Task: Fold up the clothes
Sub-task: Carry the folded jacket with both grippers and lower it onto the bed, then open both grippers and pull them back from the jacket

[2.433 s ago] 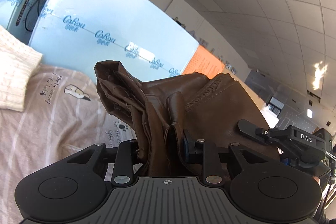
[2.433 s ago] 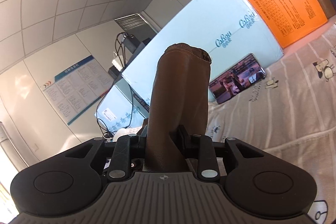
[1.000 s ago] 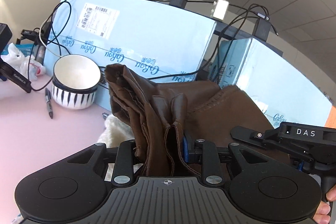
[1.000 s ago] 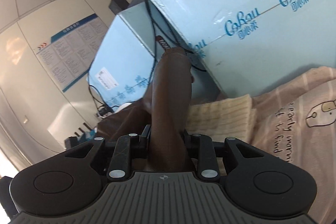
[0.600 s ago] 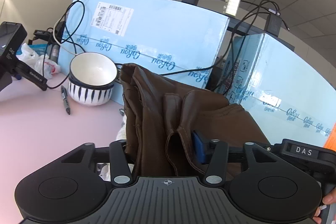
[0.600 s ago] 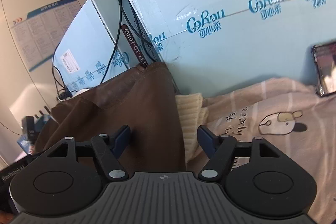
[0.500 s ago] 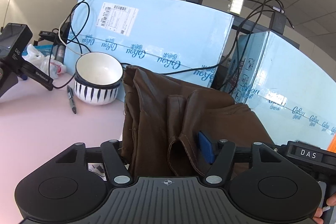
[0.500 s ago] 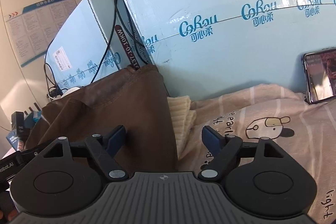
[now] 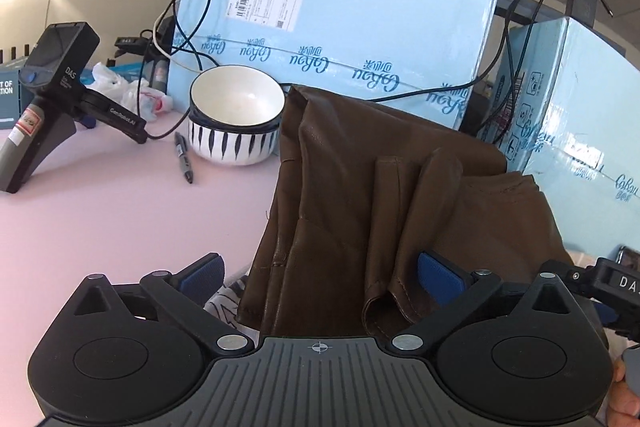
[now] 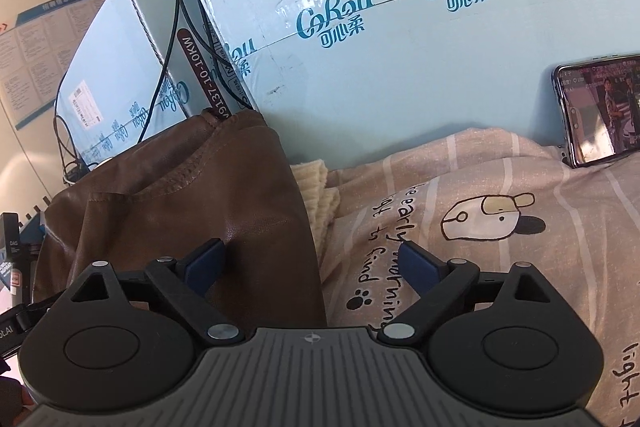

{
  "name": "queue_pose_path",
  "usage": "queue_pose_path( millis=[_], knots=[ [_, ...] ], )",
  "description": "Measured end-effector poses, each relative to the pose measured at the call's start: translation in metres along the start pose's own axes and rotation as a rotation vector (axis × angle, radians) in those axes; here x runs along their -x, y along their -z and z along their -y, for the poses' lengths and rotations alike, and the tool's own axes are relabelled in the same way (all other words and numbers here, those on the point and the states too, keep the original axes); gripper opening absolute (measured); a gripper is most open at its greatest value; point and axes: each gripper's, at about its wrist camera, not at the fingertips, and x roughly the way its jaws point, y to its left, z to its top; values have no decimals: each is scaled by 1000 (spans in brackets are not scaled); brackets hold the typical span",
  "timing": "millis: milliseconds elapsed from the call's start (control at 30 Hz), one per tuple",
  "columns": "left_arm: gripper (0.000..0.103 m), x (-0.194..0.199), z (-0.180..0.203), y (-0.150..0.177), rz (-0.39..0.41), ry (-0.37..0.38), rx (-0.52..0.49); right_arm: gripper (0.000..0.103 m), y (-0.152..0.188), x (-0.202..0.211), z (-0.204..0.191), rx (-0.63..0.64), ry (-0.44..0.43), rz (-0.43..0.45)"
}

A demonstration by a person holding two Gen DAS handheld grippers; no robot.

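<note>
The brown leather-like garment (image 9: 360, 195) lies bunched in folds on the pink worktop (image 9: 100, 211), long axis running far toward the blue boxes (image 9: 360, 39). Left gripper (image 9: 320, 275) straddles its near end, spread apart; right gripper (image 10: 312, 263), also apart, sits at its right edge.

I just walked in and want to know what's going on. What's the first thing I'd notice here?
A big brown leather-look garment lies folded in the middle, right ahead of both open grippers, the left gripper and the right gripper. Left of it on the pink table sits a white bowl with black stripes. To its right is a striped cloth with a cartoon animal, and a lit phone leans on a pale blue box.
</note>
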Motion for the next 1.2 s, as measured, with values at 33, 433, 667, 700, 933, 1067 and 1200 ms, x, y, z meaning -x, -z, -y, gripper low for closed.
queue_pose_path(
  millis=[33,433,667,700,933,1067,1200],
  knots=[
    [103,2,1,0,14,-1,-7,93,0,1,-1,4,1,5],
    [103,49,13,0,256,-128,-3,95,-5,41,15,24,-3,13],
    [103,77,42,13,266,-130,-16,99,-1,69,28,36,-13,12],
    [103,82,47,16,265,-126,-13,99,0,73,29,42,-16,12],
    [103,108,87,39,264,-84,0,103,8,105,38,82,-45,9],
    [103,114,99,50,250,-89,23,103,14,121,45,102,-47,16],
    [103,119,105,59,244,-150,41,103,18,127,48,140,-16,26]
  ],
)
